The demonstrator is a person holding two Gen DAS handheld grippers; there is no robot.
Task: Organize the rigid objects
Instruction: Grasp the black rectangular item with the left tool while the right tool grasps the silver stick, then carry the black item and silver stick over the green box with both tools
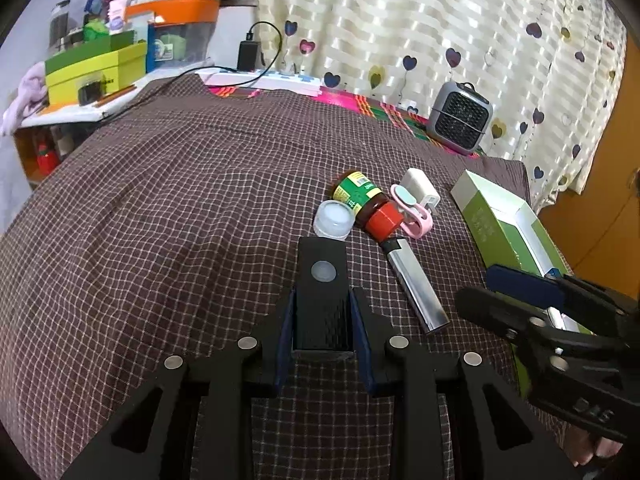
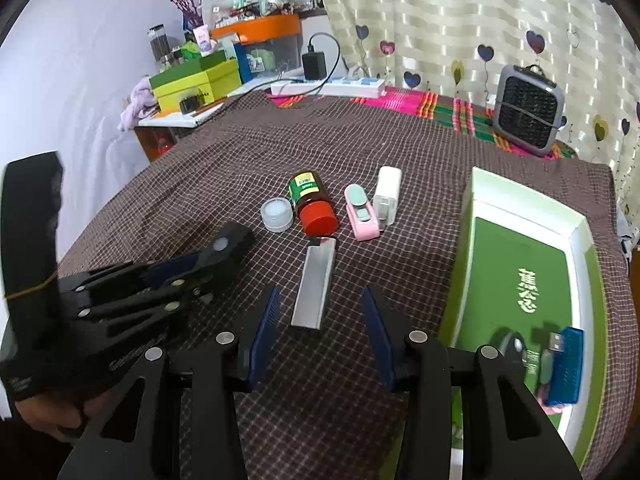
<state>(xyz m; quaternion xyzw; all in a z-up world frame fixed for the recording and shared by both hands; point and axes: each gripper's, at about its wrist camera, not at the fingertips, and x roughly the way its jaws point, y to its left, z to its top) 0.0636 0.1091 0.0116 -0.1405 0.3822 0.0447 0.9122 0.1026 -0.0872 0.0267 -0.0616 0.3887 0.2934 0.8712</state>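
Nearest, the left tool (image 1: 323, 344) is clamped on a black rectangular box (image 1: 322, 280) with a pale round button on top, held just above the checked brown cloth covering the table (image 1: 160, 208). The right tool (image 2: 318, 334) has its jaws spread wide with nothing between them, hanging over the near end of a silver metal bar (image 2: 313, 285) that lies flat on the cloth.

Just beyond the bar lie a brown bottle (image 2: 310, 200) with a red cap, on its side, a small white lid (image 2: 277, 214) beside it, a pink clip (image 2: 362, 212) and a white plug (image 2: 387, 194).

To the right sits an open green and white box (image 2: 520, 256). Its near end holds a blue stick (image 2: 566, 366) and some other small things too blurred to name.

Judging by this, sorting is partly done: a few things are in the box, one is in hand, five wait on the cloth.

At the far edge stand a small grey fan (image 2: 526, 110) and a white power strip (image 2: 328, 87).
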